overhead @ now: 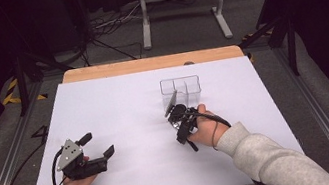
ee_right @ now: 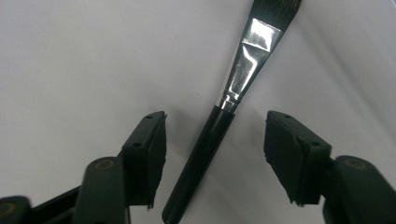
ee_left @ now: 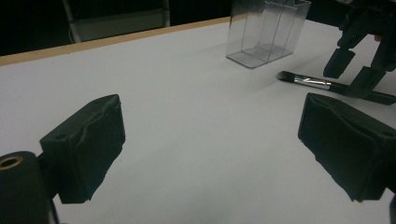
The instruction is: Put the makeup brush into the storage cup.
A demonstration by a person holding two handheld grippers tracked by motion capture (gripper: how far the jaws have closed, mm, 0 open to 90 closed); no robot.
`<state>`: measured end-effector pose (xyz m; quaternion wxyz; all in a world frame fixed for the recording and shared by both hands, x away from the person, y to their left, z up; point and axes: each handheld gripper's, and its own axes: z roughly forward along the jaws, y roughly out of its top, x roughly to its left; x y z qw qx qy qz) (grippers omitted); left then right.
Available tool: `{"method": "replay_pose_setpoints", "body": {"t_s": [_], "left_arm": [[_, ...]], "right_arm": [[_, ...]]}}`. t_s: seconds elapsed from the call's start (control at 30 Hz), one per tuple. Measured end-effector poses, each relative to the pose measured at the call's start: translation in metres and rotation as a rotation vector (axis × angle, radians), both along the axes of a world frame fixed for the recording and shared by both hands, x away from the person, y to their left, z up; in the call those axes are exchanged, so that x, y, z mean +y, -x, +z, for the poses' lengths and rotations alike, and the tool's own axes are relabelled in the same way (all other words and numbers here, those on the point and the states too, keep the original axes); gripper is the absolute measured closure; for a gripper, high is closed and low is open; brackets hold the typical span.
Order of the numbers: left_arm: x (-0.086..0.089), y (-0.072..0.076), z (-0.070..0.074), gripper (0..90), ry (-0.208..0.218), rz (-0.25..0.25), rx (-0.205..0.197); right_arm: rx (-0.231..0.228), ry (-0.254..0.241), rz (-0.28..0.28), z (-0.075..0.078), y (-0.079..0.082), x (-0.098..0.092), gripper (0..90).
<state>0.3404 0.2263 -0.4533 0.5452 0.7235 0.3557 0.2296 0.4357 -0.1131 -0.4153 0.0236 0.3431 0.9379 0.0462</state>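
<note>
Jaws of the right gripper stand partly spread on either side of a makeup brush, whose black handle lies between the pads with a gap on each side, touching neither. The brush rests flat on the white table just in front of a clear plastic organizer toward the far edge, right of centre. Near the front left corner, the left gripper rests with its jaws wide apart and empty.

A white-topped table with a wooden far edge stands on grey carpet in a dark room.
</note>
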Motion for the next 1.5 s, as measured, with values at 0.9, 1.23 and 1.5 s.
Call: {"method": "replay_pose_setpoints", "body": {"t_s": [0.9, 1.23, 1.5], "left_arm": [[0.0003, -0.0004, -0.0003, 8.3, 0.002, -0.001, 0.005], [0.0003, -0.0005, -0.0003, 8.3, 0.001, -0.003, 0.005], [0.0002, -0.0003, -0.0002, 8.3, -0.001, -0.002, 0.009]], "right_arm": [[0.016, 0.035, 0.01, -0.0041, -0.0004, 0.0045, 78.8], [0.016, 0.031, 0.026, -0.0037, 0.0001, 0.0039, 79.5], [0.01, -0.017, 0.049, 0.0032, 0.0012, 0.0012, 79.8]]}}
